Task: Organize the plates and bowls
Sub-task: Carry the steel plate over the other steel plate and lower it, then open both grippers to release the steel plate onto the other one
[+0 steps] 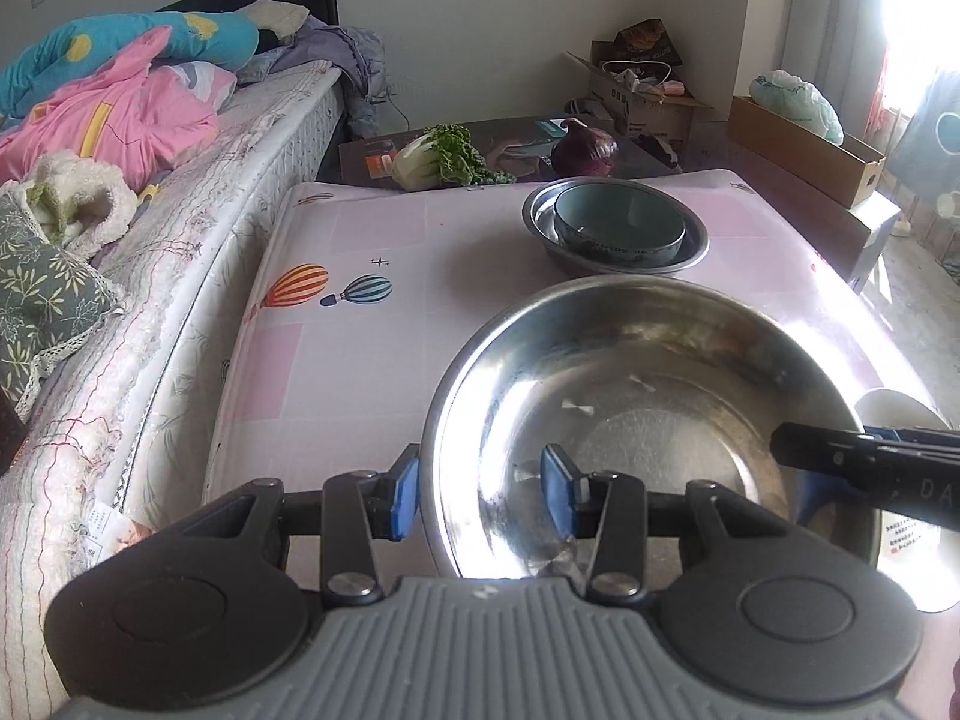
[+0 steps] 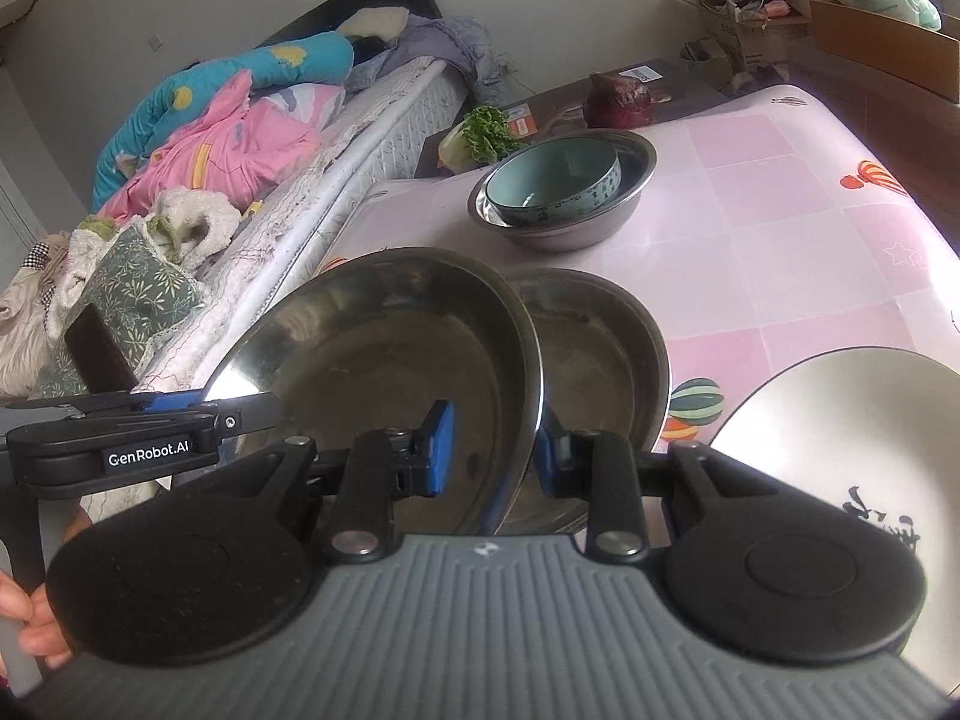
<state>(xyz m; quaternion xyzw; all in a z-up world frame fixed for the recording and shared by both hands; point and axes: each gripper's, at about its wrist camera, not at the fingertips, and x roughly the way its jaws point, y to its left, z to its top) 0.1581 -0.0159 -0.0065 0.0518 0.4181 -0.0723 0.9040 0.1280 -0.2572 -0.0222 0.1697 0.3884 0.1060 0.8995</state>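
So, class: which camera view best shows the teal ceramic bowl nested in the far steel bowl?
The right wrist view: the teal ceramic bowl shows its interior and patterned side. The left wrist view shows it farther off and flatter.
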